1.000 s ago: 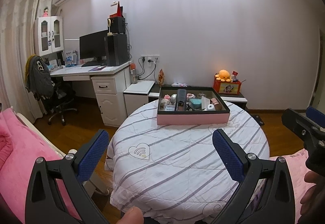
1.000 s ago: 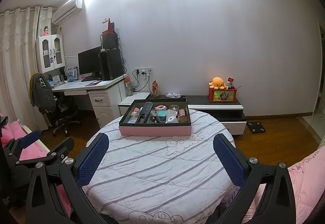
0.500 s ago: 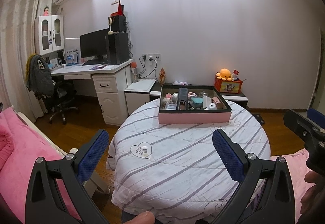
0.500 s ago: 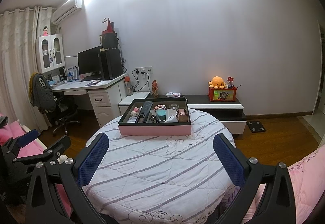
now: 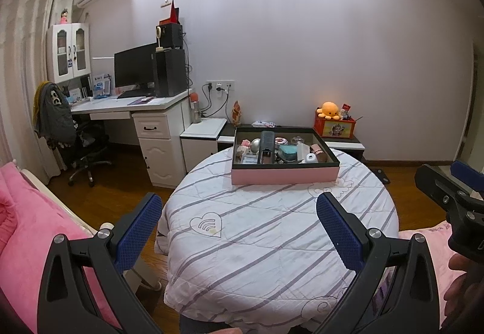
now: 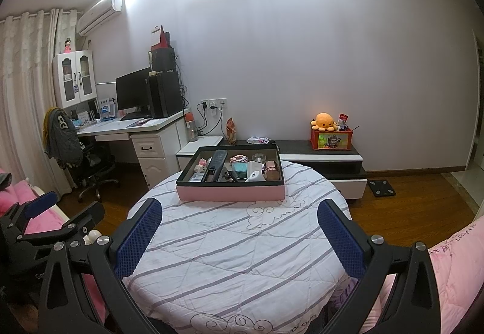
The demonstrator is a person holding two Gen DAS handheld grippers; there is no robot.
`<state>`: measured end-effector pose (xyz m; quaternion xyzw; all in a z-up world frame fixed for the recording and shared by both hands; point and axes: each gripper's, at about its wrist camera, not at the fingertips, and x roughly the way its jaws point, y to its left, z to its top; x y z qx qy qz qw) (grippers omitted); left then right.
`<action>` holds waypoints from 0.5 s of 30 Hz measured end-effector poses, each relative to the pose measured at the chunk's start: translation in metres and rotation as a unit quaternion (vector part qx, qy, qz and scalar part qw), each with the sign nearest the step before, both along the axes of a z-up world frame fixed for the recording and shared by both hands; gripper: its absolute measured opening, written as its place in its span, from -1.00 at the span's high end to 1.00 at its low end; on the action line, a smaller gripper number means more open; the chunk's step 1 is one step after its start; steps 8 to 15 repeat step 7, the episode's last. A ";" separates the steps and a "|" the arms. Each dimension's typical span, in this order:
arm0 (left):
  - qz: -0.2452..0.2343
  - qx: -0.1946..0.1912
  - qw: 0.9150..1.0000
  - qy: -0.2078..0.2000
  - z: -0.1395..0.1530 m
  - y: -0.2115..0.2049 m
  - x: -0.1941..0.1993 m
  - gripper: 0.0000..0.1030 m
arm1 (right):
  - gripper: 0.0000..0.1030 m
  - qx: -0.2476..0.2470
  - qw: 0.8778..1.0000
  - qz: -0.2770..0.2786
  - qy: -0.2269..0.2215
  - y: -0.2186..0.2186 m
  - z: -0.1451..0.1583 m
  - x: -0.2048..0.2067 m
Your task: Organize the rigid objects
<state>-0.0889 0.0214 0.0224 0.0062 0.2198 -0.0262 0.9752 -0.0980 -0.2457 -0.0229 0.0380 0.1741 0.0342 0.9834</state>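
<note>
A pink box with a dark rim [image 5: 284,176] [image 6: 230,192] stands at the far side of the round table. It holds several small items: a black remote [image 5: 266,147] [image 6: 215,166], a teal jar [image 5: 287,152] [image 6: 240,172], a white piece [image 5: 311,157] [image 6: 255,176], a brown cylinder [image 6: 271,170]. My left gripper [image 5: 239,231] is open and empty over the near part of the table. My right gripper [image 6: 240,235] is open and empty, also short of the box.
The round table [image 5: 272,243] has a striped white cloth. Pink bedding [image 5: 27,213] lies at left and right [image 6: 447,267]. A white desk with monitor [image 5: 133,97], an office chair [image 5: 81,146] and a low cabinet with an orange plush [image 5: 331,110] stand behind.
Both grippers have drifted slightly toward the table; the view has risen a little. Both stay open and empty.
</note>
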 end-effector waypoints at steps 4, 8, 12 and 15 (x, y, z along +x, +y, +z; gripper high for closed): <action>-0.003 -0.003 1.000 -0.003 0.001 0.002 -0.001 -1.00 | -1.00 0.000 1.000 0.000 0.000 0.000 0.000 0.000; -0.001 0.001 1.000 -0.005 0.002 0.003 0.000 -1.00 | -1.00 0.000 1.000 0.000 0.000 0.000 0.000 0.000; -0.001 0.001 1.000 -0.005 0.002 0.003 0.000 -1.00 | -1.00 0.000 1.000 0.000 0.000 0.000 0.000 0.000; -0.001 0.001 1.000 -0.005 0.002 0.003 0.000 -1.00 | -1.00 0.000 1.000 0.000 0.000 0.000 0.000 0.000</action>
